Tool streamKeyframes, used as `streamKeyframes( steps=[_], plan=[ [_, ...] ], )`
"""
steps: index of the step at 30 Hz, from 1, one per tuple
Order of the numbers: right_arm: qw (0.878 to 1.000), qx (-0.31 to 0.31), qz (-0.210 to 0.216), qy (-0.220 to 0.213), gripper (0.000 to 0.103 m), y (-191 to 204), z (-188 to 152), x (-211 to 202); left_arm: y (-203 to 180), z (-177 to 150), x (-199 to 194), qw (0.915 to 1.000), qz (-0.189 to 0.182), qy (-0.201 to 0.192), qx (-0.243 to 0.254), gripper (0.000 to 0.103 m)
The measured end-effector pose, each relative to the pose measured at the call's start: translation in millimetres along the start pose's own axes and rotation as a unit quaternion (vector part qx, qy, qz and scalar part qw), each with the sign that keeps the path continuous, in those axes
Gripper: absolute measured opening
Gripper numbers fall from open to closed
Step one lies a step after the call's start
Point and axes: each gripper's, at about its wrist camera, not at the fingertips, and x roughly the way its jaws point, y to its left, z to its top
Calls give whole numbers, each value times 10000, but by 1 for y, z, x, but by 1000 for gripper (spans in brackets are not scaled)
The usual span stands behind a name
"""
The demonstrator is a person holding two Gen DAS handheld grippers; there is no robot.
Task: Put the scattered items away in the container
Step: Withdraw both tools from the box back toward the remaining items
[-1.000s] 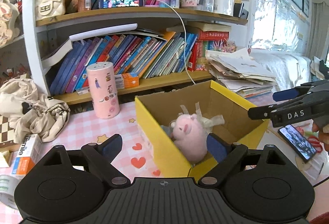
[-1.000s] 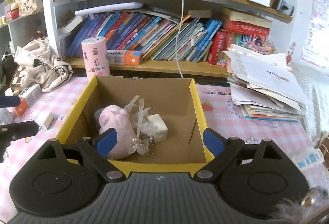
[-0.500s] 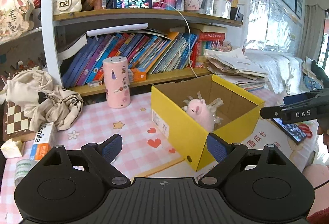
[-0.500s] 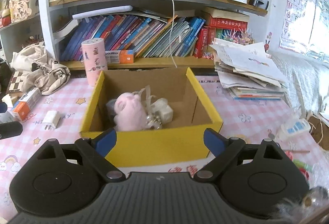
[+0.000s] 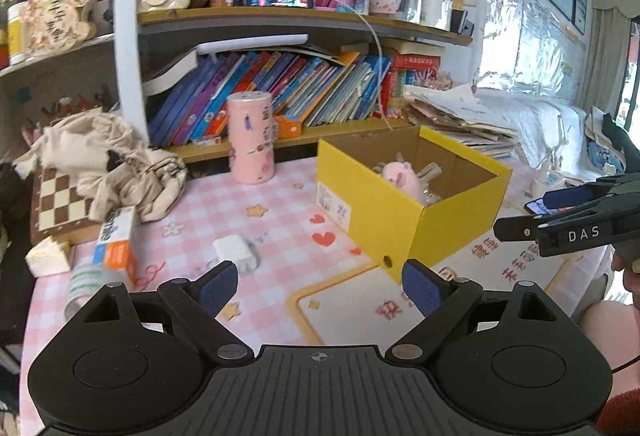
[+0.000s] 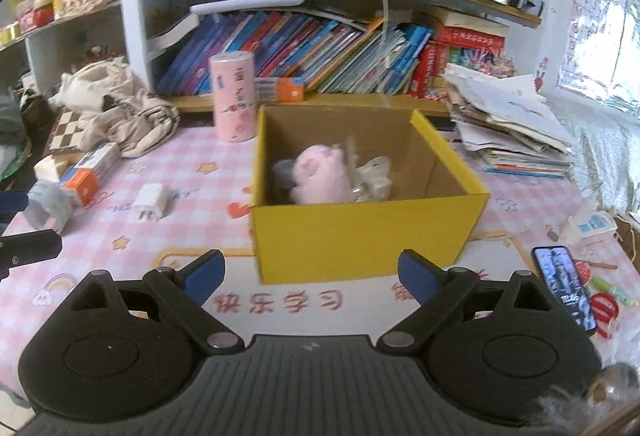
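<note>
Claws backed off; yellow box [image 6: 368,232] holds pink plush [image 6: 320,176].

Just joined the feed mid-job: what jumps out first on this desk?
The yellow box in the middle of the pink checked table, with a pink plush lying inside it. Left of the box, a white charger lies loose on the table. Behind both, a shelf is crammed with leaning books.
</note>
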Motion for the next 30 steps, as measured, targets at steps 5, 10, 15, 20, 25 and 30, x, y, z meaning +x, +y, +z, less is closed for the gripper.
streamKeyframes(
  steps=[5, 10, 15, 20, 25, 30],
  plan=[
    [9997, -109, 192, 98, 95, 28, -7, 2, 16, -16, -13, 9995, 205, 150, -185, 91],
    [9987, -284, 364, 194, 95, 56, -15, 5, 32, -29, -25, 9982, 405, 237, -365, 91],
    [9974, -456, 509, 246, 97, 80, -20, 6, 46, -37, -34, 9966, 578, 234, -533, 91],
    [9961, -628, 580, 227, 100, 98, -23, 6, 55, -44, -38, 9947, 700, 254, -703, 91],
    [9952, -717, 626, 206, 101, 117, -26, 7, 58, -50, -40, 9943, 790, 284, -660, 91],
    [9928, -929, 734, 188, 101, 134, -27, 10, 66, -55, -44, 9933, 884, 272, -699, 91]
  ],
)
